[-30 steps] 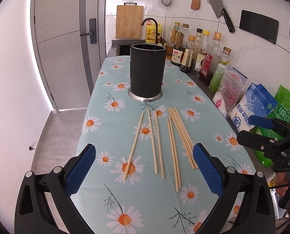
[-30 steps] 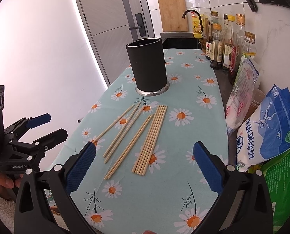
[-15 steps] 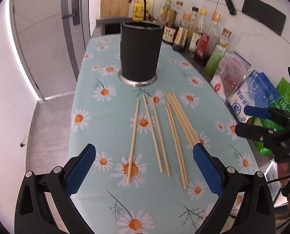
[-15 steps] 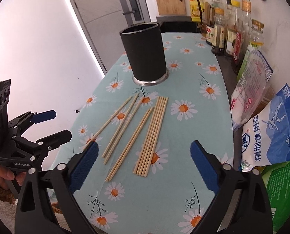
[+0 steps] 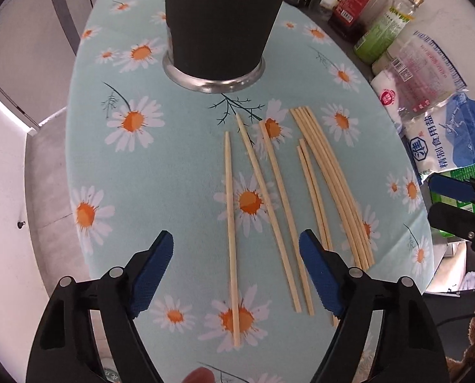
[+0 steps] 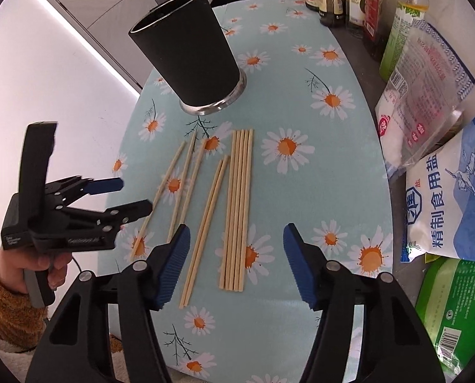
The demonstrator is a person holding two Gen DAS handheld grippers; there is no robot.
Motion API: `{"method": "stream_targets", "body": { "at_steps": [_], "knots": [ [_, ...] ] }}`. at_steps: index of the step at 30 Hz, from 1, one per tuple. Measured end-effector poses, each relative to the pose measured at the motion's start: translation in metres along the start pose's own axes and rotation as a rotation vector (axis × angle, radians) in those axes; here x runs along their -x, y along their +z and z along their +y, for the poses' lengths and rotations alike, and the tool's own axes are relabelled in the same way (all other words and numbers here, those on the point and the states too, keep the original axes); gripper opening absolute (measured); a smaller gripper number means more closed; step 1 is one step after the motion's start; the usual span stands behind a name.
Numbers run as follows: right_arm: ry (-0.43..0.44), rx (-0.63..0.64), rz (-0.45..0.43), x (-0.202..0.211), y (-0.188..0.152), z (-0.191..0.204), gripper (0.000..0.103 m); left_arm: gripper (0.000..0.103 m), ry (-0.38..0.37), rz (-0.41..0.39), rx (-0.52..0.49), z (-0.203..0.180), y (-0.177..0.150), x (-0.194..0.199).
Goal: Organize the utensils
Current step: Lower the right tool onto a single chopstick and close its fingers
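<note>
The table (image 5: 180,166), under a pale blue daisy-print cloth, is carrying a black cylindrical holder (image 5: 219,22) standing upright on a silver base. Wooden chopsticks (image 5: 330,175) are lying loose just in front of it, some spread singly, some bunched side by side. Bottles (image 6: 361,3) and food bags (image 6: 441,204) are lining its right edge.

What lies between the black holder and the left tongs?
In the left wrist view, loose chopsticks lie on the daisy cloth between the black holder and the open left tongs.
</note>
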State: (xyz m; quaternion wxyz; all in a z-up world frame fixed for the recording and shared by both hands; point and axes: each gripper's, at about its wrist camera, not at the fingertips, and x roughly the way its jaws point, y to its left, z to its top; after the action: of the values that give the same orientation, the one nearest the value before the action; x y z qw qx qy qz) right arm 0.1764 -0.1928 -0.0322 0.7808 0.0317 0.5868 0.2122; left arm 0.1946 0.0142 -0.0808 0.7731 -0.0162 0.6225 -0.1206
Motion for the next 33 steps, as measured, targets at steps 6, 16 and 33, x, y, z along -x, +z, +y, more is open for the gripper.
{"method": "stream_targets", "body": {
  "at_steps": [6, 16, 33],
  "knots": [
    [0.024, -0.099, 0.08, -0.022, 0.021, -0.019, 0.049, 0.07, 0.026, 0.049, 0.026, 0.004, 0.014, -0.013],
    [0.041, -0.08, 0.252, -0.069, 0.061, -0.02, 0.029, 0.053, 0.123, 0.126, 0.028, -0.002, 0.028, -0.039],
    [-0.052, -0.009, 0.33, -0.106, 0.071, -0.007, 0.015, 0.016, 0.198, 0.131, -0.02, -0.016, 0.031, -0.044]
  ]
}}
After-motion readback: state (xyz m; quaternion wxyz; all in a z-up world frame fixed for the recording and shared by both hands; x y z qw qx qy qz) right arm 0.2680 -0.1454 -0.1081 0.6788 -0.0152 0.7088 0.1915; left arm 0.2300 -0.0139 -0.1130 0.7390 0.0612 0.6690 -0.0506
